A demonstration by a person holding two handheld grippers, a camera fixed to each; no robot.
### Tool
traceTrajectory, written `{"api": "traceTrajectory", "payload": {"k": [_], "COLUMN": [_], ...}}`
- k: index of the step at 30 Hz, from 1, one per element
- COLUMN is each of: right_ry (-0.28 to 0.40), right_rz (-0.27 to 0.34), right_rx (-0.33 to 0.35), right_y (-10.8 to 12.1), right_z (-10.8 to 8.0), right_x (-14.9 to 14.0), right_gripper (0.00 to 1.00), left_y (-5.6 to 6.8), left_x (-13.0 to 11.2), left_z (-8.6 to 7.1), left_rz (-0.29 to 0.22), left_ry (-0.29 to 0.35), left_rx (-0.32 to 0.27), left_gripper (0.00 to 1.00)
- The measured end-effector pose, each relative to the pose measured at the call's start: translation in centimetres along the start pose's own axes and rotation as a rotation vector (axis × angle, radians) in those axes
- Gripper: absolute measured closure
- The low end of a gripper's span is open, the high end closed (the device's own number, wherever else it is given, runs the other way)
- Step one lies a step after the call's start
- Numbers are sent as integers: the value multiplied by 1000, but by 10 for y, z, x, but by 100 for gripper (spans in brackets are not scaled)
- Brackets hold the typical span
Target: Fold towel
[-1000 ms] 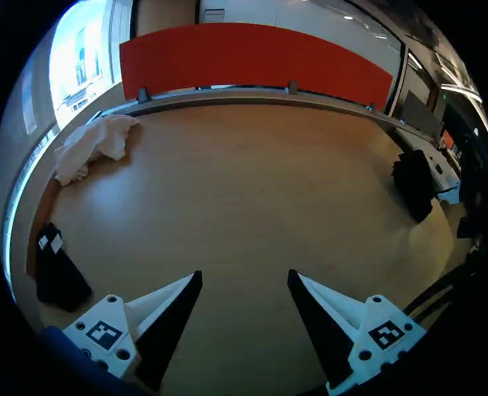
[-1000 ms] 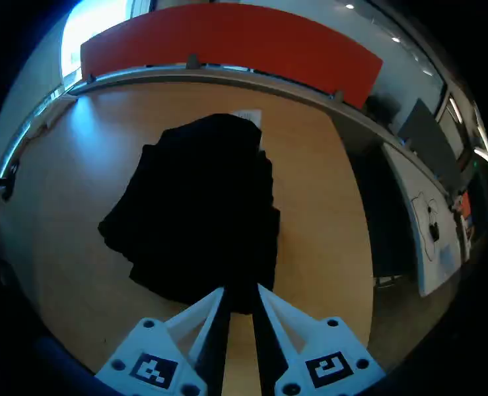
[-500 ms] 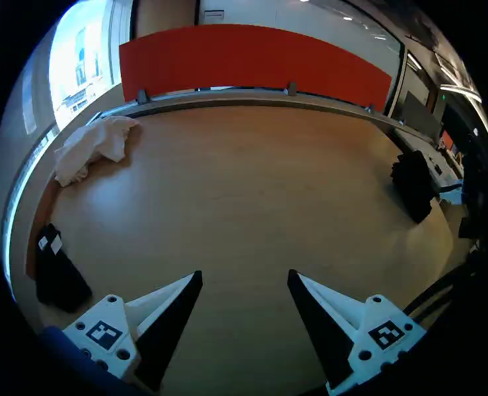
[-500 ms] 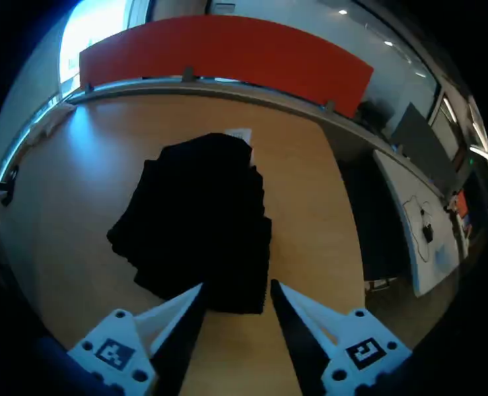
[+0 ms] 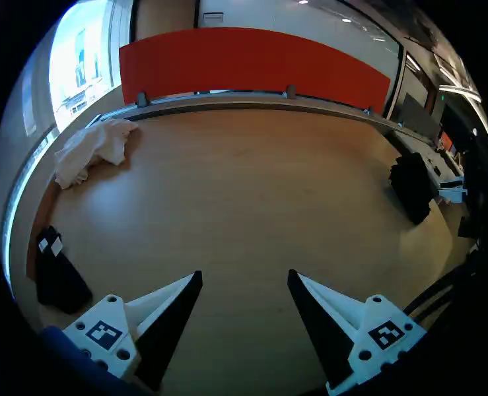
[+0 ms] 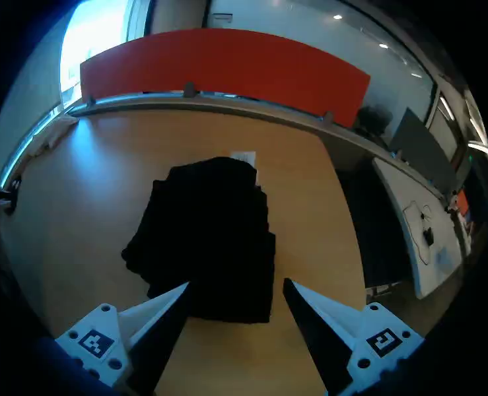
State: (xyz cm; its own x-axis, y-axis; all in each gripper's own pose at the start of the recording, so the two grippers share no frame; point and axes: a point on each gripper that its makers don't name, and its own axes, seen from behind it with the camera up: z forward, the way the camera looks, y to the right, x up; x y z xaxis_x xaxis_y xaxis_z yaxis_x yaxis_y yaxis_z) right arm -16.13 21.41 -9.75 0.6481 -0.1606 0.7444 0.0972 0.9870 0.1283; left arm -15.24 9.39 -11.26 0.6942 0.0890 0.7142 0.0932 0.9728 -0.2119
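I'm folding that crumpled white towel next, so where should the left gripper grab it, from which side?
Probably the bunched edge of the white towel facing the middle of the table, coming low from that side with the left gripper; the folds there stand up from the wood.

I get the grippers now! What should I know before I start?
Left gripper: open, holding nothing, over the table.
Right gripper: open, at the near edge of the black towel.
Towel: lies flat on the table, with nothing gripping it.
Done: the black towel looks folded.
Left: a crumpled white cloth sits at the table's far corner. It is probably the next one to fold.
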Motion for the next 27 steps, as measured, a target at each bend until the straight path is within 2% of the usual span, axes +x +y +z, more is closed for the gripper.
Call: {"api": "traceTrajectory", "payload": {"k": [12, 20, 27], "right_ry": [90, 181, 279], "right_rz": [53, 76, 121], "right_rx": [5, 4, 8], "right_y": [-12, -23, -33], "right_z": [-5, -10, -16], "right_x": [31, 56, 77], "right_gripper": [0, 0, 0], "left_y": [-2, -5, -8], "left_x": [6, 13, 19], "left_z": [-2, -5, -5], "left_rz": [-16, -25, -37], "left_ry": [22, 44, 65], "left_rx": [2, 5, 12], "left_gripper": [4, 4, 4]}}
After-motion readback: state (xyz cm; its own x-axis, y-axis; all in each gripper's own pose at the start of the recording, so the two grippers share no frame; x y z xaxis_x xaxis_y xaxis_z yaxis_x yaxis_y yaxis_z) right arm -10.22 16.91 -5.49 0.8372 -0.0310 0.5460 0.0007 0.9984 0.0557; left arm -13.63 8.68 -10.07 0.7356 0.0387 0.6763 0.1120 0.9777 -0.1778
